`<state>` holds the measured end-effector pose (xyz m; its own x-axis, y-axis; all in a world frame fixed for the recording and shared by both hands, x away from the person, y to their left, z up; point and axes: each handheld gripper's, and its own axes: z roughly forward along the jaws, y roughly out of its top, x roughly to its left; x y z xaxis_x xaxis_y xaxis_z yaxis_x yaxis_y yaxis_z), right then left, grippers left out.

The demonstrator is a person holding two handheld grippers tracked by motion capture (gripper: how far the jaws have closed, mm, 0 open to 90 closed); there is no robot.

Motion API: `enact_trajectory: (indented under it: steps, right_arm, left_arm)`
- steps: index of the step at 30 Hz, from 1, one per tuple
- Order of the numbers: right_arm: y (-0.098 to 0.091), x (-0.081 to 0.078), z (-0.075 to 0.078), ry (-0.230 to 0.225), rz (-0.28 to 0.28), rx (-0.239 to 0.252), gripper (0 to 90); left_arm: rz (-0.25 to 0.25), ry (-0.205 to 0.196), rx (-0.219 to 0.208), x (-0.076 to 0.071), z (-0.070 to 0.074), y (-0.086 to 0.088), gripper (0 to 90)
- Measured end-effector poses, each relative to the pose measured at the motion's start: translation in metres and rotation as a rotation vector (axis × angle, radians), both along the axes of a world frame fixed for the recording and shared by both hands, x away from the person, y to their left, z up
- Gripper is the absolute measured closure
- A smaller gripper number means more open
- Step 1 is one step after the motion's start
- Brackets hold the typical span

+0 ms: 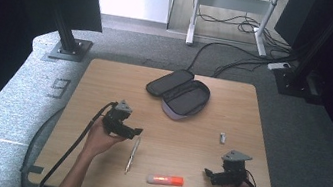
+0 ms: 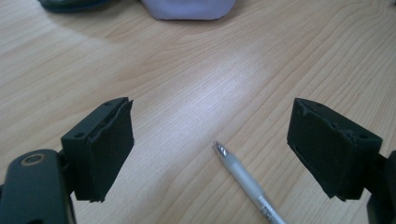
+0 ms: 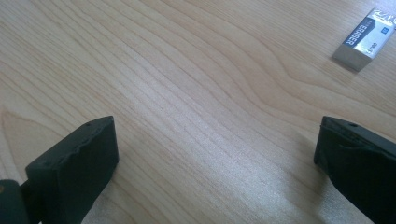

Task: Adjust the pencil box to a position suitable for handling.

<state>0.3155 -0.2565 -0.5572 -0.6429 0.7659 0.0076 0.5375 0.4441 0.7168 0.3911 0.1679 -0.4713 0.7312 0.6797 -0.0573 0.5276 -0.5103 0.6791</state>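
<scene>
Claw in my left hand (image 1: 137, 131), jaws spread and gripping nothing, hovers over the silver pen (image 1: 132, 155) lying on the table (image 1: 106, 79); next I probably lower and straddle its barrel, while the open pencil case (image 1: 178, 94), orange marker (image 1: 165, 180) and eraser (image 3: 366, 39) lie clear.

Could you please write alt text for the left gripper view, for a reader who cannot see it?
The open left gripper hovers over a wooden table, with a silver pen lying between its two black jaws, untouched. The edge of a pencil case shows at the top.
</scene>
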Motion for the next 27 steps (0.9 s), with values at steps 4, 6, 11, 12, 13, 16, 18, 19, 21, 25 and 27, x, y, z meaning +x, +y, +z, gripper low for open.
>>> enact_trajectory:
  steps: [4, 6, 11, 12, 13, 16, 18, 19, 21, 25, 27]
  right_arm:
    - [0.0, 0.0, 0.0, 0.0, 0.0, 0.0, 0.0]
    - [0.0, 0.0, 0.0, 0.0, 0.0, 0.0, 0.0]
    - [0.0, 0.0, 0.0, 0.0, 0.001, 0.0, 0.0]
    - [0.0, 0.0, 0.0, 0.0, 0.001, 0.0, 0.0]
    - [0.0, 0.0, 0.0, 0.0, 0.001, 0.0, 0.0]
    - [0.0, 0.0, 0.0, -0.001, 0.001, 0.0, 0.0]
    - [0.0, 0.0, 0.0, -0.001, 0.001, 0.0, 0.0]
    - [0.0, 0.0, 0.0, -0.001, 0.001, 0.0, 0.0]
    - [0.0, 0.0, 0.0, 0.0, 0.001, 0.0, 0.0]
    - [0.0, 0.0, 0.0, 0.0, 0.001, 0.0, 0.0]
    - [0.0, 0.0, 0.0, 0.0, 0.001, 0.0, 0.0]
  left_arm:
    - [-0.018, -0.002, -0.002, 0.007, 0.003, -0.008, 15.1]
    - [-0.024, 0.001, -0.009, 0.011, 0.004, -0.012, 15.7]
    - [-0.04, -0.006, -0.007, 0.019, 0.007, -0.022, 16.5]
    - [-0.04, -0.01, 0.001, 0.021, 0.007, -0.024, 16.5]
    - [-0.042, -0.01, 0.007, 0.023, 0.007, -0.026, 16.5]
    - [-0.047, -0.008, -0.024, 0.028, 0.007, -0.029, 17.0]
    - [-0.045, -0.006, -0.008, 0.031, 0.007, -0.032, 16.9]
    - [-0.047, -0.01, 0.006, 0.033, 0.007, -0.034, 16.9]
    - [-0.05, -0.016, 0.005, 0.035, 0.008, -0.037, 16.6]
    - [-0.058, -0.018, 0.009, 0.041, 0.01, -0.044, 16.5]
    - [-0.069, -0.024, 0.003, 0.044, 0.011, -0.049, 16.4]
